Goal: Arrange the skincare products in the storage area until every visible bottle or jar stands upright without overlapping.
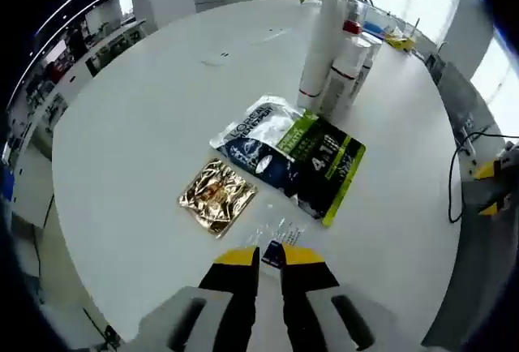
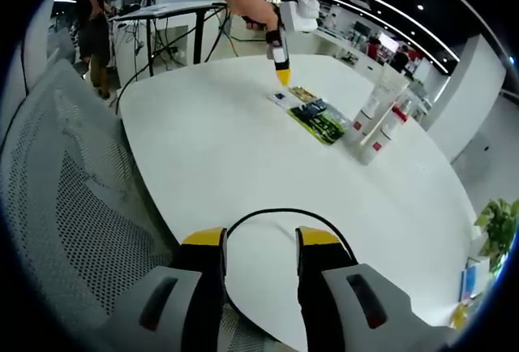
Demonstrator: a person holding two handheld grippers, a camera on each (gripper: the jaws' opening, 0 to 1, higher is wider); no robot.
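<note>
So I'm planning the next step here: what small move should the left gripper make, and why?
Probably lift the small clear sachet clear of the table. The left gripper looks closed on its edge, and the gold sachet and green packet lie flat beside the upright tubes.

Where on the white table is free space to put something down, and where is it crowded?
The table is bare between the right gripper and the sachets; in the left gripper view, also left of the gold sachet. It is crowded where the tubes stand close behind the green sachet.
</note>
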